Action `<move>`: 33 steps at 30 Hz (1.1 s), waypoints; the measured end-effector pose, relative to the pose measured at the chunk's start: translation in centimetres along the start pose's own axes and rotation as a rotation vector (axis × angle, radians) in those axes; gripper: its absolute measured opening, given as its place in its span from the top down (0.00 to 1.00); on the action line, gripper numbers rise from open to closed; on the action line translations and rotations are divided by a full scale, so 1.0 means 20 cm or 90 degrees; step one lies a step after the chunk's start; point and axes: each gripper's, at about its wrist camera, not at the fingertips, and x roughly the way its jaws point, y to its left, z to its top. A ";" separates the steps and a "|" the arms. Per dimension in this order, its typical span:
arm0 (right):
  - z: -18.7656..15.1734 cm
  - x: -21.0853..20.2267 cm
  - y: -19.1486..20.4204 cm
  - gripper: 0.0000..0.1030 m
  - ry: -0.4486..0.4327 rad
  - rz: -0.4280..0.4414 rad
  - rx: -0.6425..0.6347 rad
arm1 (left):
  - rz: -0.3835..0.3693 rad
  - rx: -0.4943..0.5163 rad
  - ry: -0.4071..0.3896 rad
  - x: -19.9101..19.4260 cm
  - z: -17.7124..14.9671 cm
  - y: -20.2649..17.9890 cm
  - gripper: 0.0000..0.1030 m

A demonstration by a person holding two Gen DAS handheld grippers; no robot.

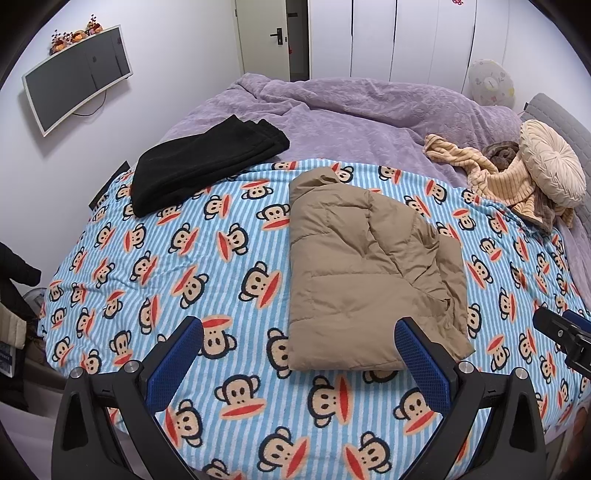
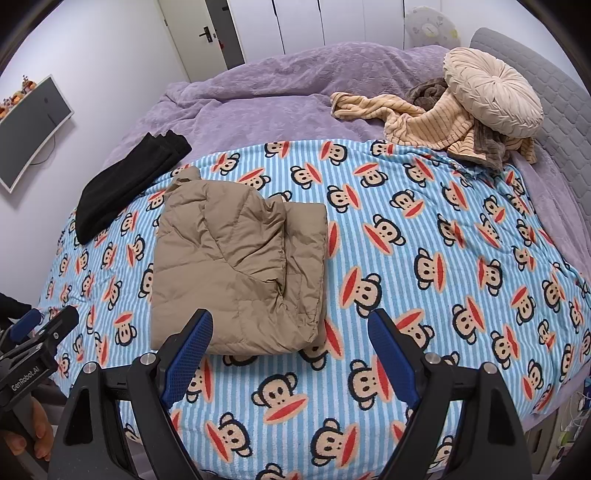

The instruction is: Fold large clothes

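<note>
we see the tan puffer jacket (image 1: 369,273) lying folded on the blue striped monkey-print blanket (image 1: 207,258). our left gripper (image 1: 299,332) and right gripper (image 2: 290,325) both hover just short of its near edge, fingers spread apart, holding nothing. folded black trousers (image 1: 199,162) lie beyond the jacket, apart from it.

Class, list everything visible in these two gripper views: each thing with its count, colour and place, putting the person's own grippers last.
Puffer jacket: one, tan, folded, mid-blanket.
Black garment: one, folded, blanket's far left.
Monkey blanket: one, blue-striped, over bed.
Duvet: one, purple, behind.
Striped clothes: pile, cream and brown, by headboard.
Round cushion: one, cream, on pile.
Monitor: one, wall, left.
Door: one, white, back.
Left gripper: open, above blanket.
Right gripper: open, empty.
</note>
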 end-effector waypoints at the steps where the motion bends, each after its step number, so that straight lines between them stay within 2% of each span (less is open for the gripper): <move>1: 0.00 0.00 0.00 0.15 0.000 0.000 0.000 | 0.000 0.000 0.000 0.00 0.00 0.00 0.00; 33: 0.01 0.00 0.00 0.15 0.002 0.000 0.000 | 0.004 -0.004 0.001 0.00 0.01 0.00 0.00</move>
